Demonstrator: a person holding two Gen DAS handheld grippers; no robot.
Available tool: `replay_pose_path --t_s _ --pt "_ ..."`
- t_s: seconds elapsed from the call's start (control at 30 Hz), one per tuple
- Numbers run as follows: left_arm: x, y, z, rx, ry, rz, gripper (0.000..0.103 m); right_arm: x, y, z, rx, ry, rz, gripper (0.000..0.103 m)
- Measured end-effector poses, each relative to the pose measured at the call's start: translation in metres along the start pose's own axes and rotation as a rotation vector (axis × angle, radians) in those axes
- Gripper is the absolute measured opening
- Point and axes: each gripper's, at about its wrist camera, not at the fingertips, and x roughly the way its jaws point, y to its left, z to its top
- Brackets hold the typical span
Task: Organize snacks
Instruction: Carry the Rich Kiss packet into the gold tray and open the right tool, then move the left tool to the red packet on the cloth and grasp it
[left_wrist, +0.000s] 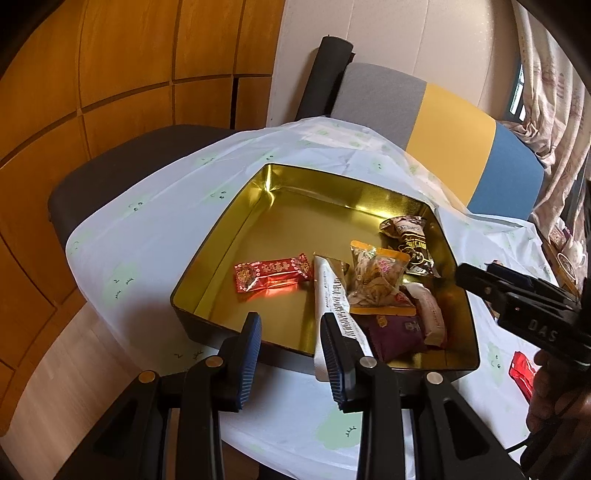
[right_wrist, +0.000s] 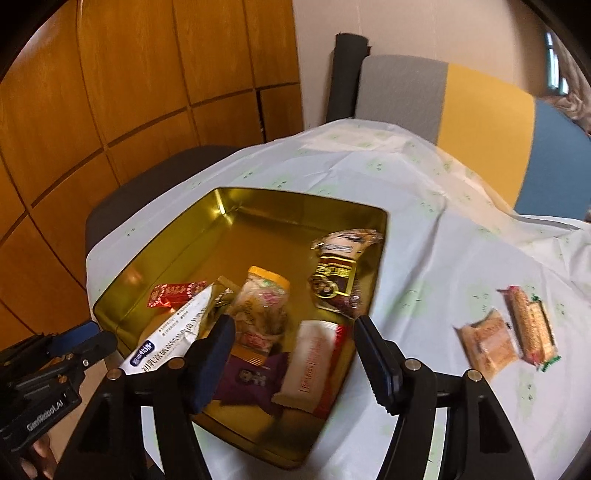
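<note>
Right gripper held wide and empty over gold tin's near rim, left gripper narrow and empty, two wrapped snacks left at three o'clock on open counter.

Cloth-covered table: gold tin, snacks.

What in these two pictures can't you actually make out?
- Red packet on the tablecloth, left wrist view: cut off behind the right gripper and hand.
- Purple snack packet in the gold tin tray: lettering blurred, partly covered by other packets.
- Two orange biscuit packets, right wrist view: motion-blurred, print unreadable.
</note>
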Motion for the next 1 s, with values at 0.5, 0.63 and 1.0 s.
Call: replay_pose_path --t_s 0.5,0.63,1.0 --pt "-0.013 -0.027 0.001 0.076 -0.025 -0.053 0.033 -0.050 -0.102 -0.045 0.107 0.025 -0.130 0.067" --pt "-0.015 -0.043 0.000 0.121 -0.018 -0.100 0.033 -0.067 -0.161 -0.061 0.183 0.063 -0.220 0.068" --pt "-0.023 -0.109 -0.014 0.299 0.036 -0.270 0.033 -0.048 -0.247 -0.128 0.405 0.375 -0.066 0.072"
